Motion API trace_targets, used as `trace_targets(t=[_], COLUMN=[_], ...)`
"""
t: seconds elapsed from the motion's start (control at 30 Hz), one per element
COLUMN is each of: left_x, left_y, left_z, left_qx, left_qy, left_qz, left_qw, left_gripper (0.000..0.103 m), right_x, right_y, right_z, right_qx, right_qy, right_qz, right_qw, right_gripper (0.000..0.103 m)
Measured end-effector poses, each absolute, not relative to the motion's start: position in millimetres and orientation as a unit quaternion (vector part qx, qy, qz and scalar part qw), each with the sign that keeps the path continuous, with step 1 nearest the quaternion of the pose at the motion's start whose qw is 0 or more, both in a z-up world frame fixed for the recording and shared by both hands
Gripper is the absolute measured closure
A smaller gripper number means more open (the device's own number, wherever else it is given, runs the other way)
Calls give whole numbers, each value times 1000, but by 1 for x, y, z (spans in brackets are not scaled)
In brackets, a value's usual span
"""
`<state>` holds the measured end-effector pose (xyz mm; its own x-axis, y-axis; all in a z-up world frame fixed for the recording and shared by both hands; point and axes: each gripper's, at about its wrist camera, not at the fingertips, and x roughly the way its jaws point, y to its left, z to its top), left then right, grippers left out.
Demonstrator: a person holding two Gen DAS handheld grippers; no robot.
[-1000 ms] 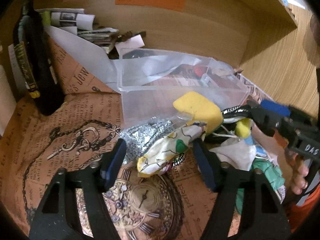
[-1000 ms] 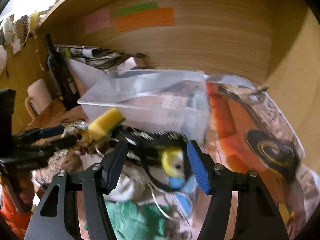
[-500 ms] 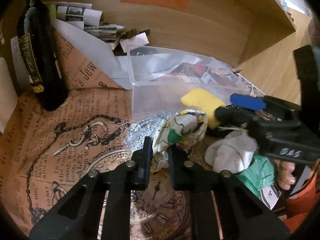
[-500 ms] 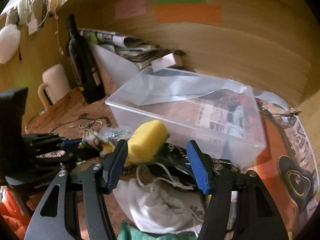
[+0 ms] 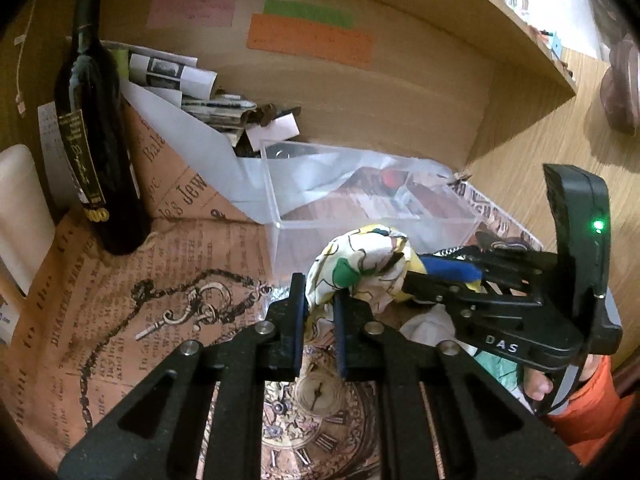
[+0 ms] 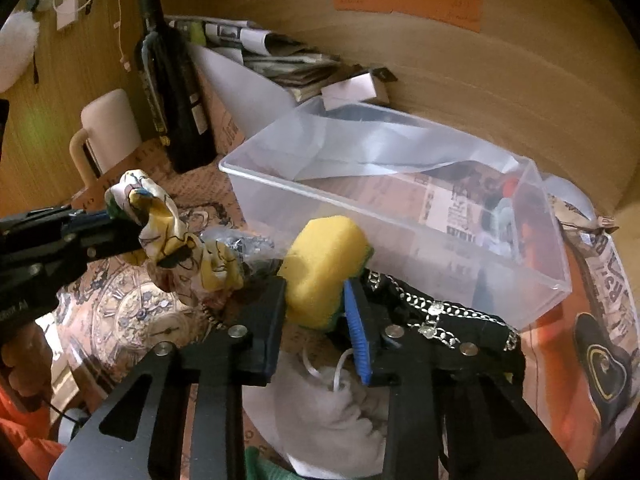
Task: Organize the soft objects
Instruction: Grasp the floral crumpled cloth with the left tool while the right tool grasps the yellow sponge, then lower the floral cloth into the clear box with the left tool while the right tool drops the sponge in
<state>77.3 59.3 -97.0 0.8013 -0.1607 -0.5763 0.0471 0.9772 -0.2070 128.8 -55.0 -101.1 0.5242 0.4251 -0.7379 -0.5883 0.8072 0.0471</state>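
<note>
From the left wrist view my left tool (image 5: 319, 312) is clenched on the patterned cloth (image 5: 360, 264), clear bin (image 5: 372, 216) straight ahead, and from the right wrist view my right tool (image 6: 318, 316) grips the yellow sponge (image 6: 324, 268), bin up-right and closer.

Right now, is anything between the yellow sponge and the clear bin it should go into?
Nothing visible blocks it. The right tool is shut on the yellow sponge just in front of the clear plastic bin's near wall, and the bin's top is open. The left tool holds the patterned cloth off to the left.
</note>
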Motion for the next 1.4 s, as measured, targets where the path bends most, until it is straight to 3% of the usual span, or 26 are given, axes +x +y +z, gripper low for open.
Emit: trace_targets(t=[0.07,0.83,1.1,1.4], left_x=[76,138,195,243], left_y=[60,39,28,27], left_z=[-93,-33,-58,-100], left_qx=[-93,-37,-21,-15], left_qy=[306,261,323,402], left_qz=[-54,-11,-13,-23], left_qw=[946,965,946,915], left_gripper=[91,91,91,91], right_x=[127,139,174,215], right_y=[-59,-124,-126,-121], right_z=[-97,-27,-41,-80], right_qx=[-98,-51,-68,-67], right_qy=[385,279,305,389], right_qz=[292,231,215,221], right_qw=[870,931,925,892], right_gripper=[84,84,84,84])
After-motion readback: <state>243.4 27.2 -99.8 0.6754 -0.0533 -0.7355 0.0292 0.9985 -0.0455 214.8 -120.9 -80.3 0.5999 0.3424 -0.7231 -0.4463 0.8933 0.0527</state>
